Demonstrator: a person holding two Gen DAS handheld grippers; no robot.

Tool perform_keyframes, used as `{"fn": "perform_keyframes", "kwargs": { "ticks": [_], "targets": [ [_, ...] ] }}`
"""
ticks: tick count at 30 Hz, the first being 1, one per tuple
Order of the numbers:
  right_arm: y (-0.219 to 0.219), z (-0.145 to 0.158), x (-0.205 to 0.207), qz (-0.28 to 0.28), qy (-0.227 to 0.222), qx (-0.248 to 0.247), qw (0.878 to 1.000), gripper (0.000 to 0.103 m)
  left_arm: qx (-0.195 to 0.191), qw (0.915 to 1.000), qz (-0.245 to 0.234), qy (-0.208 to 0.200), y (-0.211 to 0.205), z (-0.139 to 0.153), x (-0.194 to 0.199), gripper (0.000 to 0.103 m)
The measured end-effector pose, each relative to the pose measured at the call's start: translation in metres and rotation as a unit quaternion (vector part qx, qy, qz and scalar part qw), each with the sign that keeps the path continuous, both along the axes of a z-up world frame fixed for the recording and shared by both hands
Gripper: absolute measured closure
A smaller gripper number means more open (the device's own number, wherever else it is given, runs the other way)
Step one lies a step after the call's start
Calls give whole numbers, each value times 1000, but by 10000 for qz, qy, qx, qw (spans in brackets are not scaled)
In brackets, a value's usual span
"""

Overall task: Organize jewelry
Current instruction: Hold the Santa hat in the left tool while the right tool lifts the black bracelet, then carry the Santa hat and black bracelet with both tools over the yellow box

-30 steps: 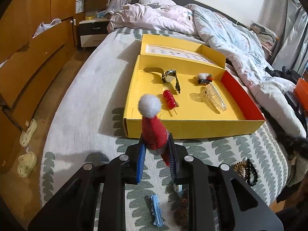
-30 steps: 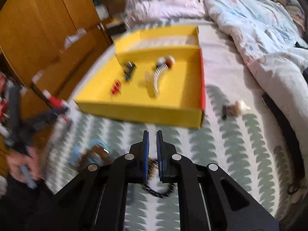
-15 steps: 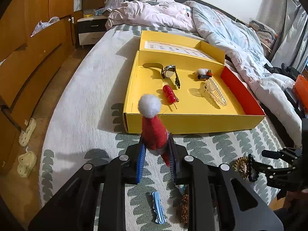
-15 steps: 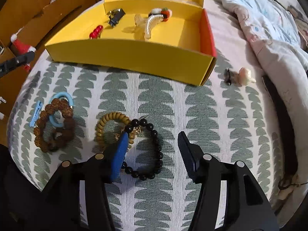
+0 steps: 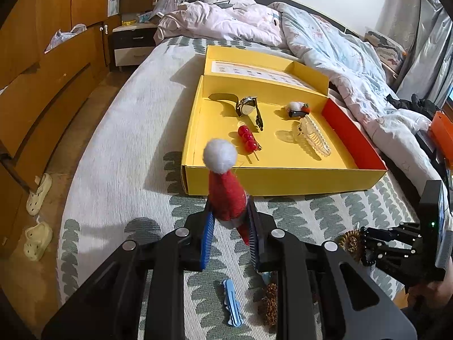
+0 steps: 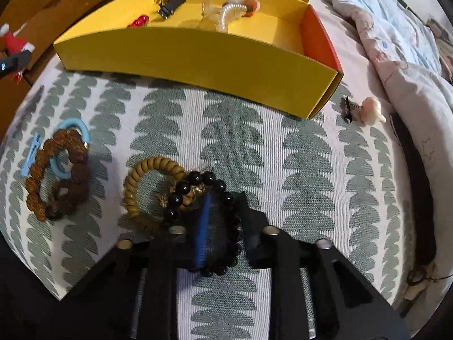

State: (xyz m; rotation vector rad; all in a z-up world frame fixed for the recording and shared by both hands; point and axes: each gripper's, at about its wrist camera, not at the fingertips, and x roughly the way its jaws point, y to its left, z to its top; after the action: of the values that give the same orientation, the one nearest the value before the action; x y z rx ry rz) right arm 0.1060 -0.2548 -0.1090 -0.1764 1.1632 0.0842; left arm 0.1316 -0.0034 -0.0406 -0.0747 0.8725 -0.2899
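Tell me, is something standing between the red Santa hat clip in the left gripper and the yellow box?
Only the box's own near wall. The left gripper holds the Santa hat clip just before the yellow box; bare bedspread lies between.

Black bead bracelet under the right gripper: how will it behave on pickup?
The black round-bead bracelet probably goes floppy and drapes, being separate strung beads. Glossy beads may slip between the right gripper fingers. It overlaps the mustard coil hair tie, which might drag along.

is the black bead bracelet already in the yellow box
No, the black bead bracelet lies on the patterned bedspread in front of the yellow box, with the right gripper open around part of it.
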Motion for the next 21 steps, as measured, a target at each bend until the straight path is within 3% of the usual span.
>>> {"fn": "perform_keyframes", "kwargs": {
  "ticks": [3,9,21],
  "targets": [
    [-9,2,-3,-118,-17,292,9995,92,-43,10000,-3,-17,3,3,-1,81],
    [-23,15,-10,-238,-200,698,9971,92,-125,9999,-1,-67,9,8,-3,81],
    [-32,81,-26,-280,-1048,1182,9870,92,-155,9998,37,-141,11,16,-5,81]
  ]
}}
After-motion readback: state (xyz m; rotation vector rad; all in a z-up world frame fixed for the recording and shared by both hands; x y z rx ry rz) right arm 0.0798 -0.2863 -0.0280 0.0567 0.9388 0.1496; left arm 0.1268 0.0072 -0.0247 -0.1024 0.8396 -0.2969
